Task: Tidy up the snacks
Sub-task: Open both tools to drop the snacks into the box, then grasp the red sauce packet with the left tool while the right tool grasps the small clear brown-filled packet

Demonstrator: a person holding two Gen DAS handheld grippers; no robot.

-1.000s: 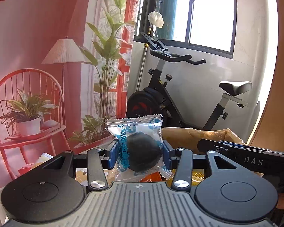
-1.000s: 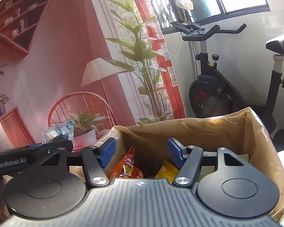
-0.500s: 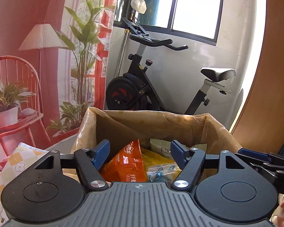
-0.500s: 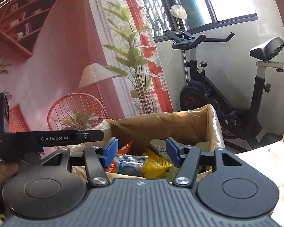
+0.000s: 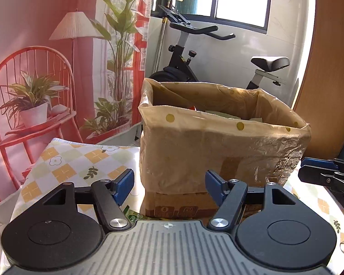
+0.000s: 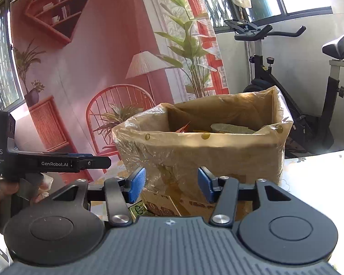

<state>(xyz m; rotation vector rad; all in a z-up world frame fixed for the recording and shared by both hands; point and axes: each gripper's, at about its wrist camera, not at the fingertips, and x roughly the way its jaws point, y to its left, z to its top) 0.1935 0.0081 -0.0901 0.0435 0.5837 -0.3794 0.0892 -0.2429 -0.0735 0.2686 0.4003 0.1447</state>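
Crinkled clear plastic with yellow dots lines the brown cardboard box (image 5: 220, 151) that fills the middle of both your wrist views, and it stands right in front of both tools. In your left wrist view your left gripper (image 5: 169, 184) sits at the bottom centre with its blue pads (image 5: 125, 181) fairly wide and closing a little, nothing between them; the box front is just behind the gap. Snack packets (image 5: 217, 112) only peek over the box's near rim in that view, a red corner and pale green edges. A green snack wrapper (image 5: 135, 216) lies on the table just under the left finger, at the lower centre of the frame, mostly hidden by the tool body. The checked tablecloth with orange and green squares (image 5: 80, 160) spreads to the left of the box. Your right gripper's tip pokes in at the right edge of that frame.

In your right wrist view your right gripper (image 6: 171, 184) has its pads at a moderate gap and closing, with nothing clamped; the plastic-covered box wall sits behind them. Inside the box you can see an orange-red packet corner (image 6: 183, 126) and a grey-green packet (image 6: 231, 128). The green wrapper (image 6: 138, 209) shows again at the lower centre, beside the box's base. Your hand (image 6: 2, 190) holds the left tool at the left edge. A black exercise bike (image 6: 284, 87) stands behind the box at the right, and a red-toned backdrop printed with a chair, lamp and plants (image 6: 117, 73) fills the left
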